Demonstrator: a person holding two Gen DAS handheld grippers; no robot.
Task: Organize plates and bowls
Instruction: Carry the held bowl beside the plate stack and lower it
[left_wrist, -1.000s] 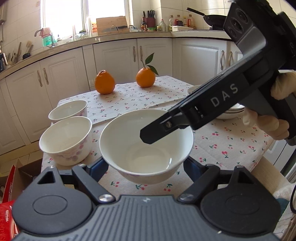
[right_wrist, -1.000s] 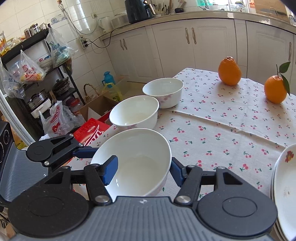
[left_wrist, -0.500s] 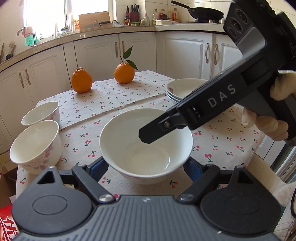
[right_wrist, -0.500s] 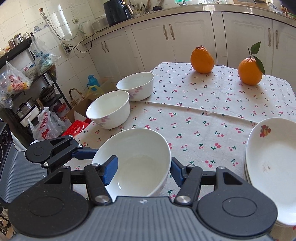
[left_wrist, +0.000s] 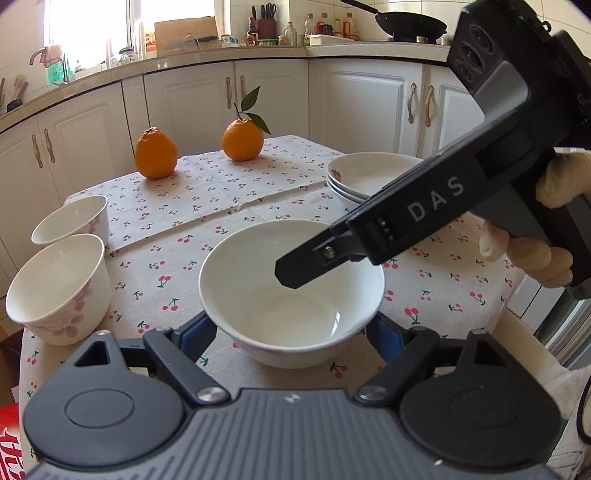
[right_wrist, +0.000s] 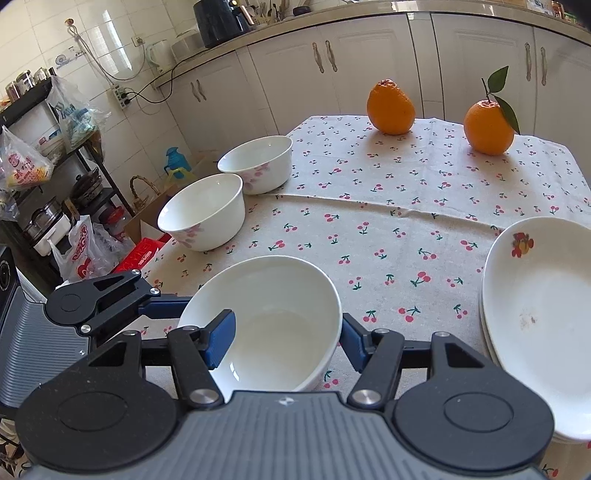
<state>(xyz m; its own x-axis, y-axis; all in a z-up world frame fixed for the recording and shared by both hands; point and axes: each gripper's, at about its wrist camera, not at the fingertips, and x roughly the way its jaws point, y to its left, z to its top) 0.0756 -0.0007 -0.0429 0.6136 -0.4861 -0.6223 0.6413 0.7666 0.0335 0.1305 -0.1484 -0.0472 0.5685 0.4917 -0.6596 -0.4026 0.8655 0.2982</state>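
Left claw (left_wrist: 291, 332): my blue pads sit on either side of the big white bowl (left_wrist: 291, 295), pressed against its outer wall, so I am clamped on it.
Right claw (right_wrist: 286, 338): one pad is inside the same bowl, the other outside, pinching the rim at my near side.
Bowl: at the near edge of the cherry cloth (right_wrist: 388, 206); whether its base touches the cloth I cannot tell.
Small bowls (right_wrist: 203, 216): two at 10 o'clock from my right claw, just beside each other.
Plates (right_wrist: 539, 306): stacked at 3 o'clock.
Oranges (left_wrist: 155, 153): two at 12 o'clock, far side.
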